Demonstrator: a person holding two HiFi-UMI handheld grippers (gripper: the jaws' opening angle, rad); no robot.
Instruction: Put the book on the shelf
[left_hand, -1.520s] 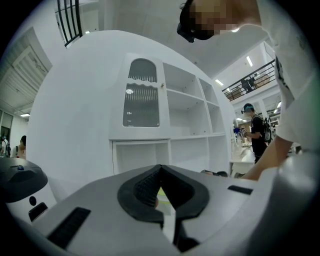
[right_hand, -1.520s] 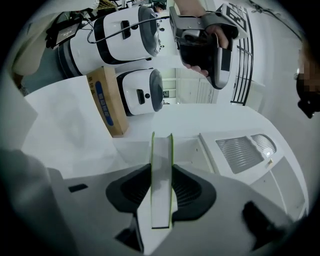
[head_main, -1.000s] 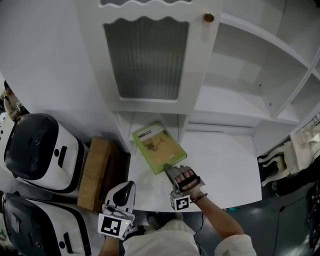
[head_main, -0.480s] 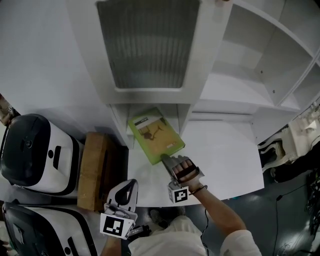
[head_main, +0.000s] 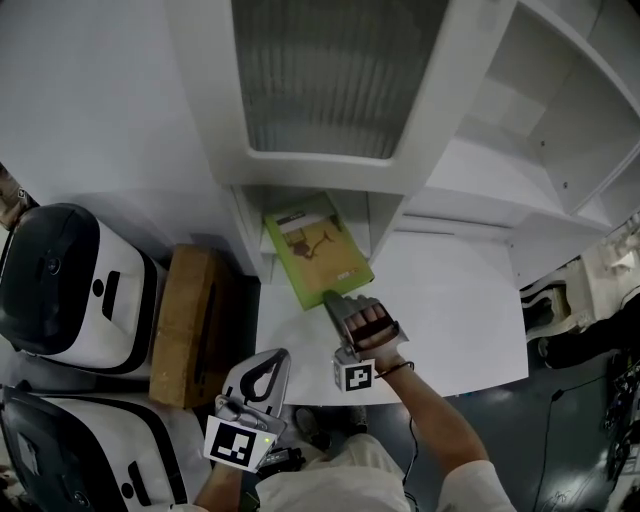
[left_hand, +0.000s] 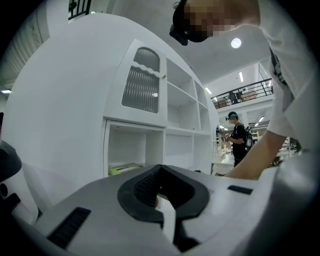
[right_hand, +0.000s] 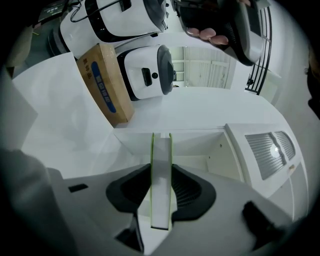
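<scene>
Clamping the green book (head_main: 315, 250) by its near short edge, my right gripper (head_main: 335, 303) had both pads pressed against the covers, one on each face, with the white page block (right_hand: 161, 165) visible between them in the right gripper view. The book lay flat, cover up. Its far half sat inside the lowest left compartment of the white shelf unit (head_main: 330, 175), directly under the ribbed glass door (head_main: 340, 75). Its near half projected out over the white table top (head_main: 450, 300). I could not tell whether the book rested on the compartment floor.

My left gripper (head_main: 272, 362) was held low, close to my body and well apart from the book. Its jaws were together at the tips with nothing between them, as the left gripper view (left_hand: 160, 170) showed.

A cardboard box (head_main: 185, 335) stood just left of the shelf unit, beside two white appliances (head_main: 60, 290).
</scene>
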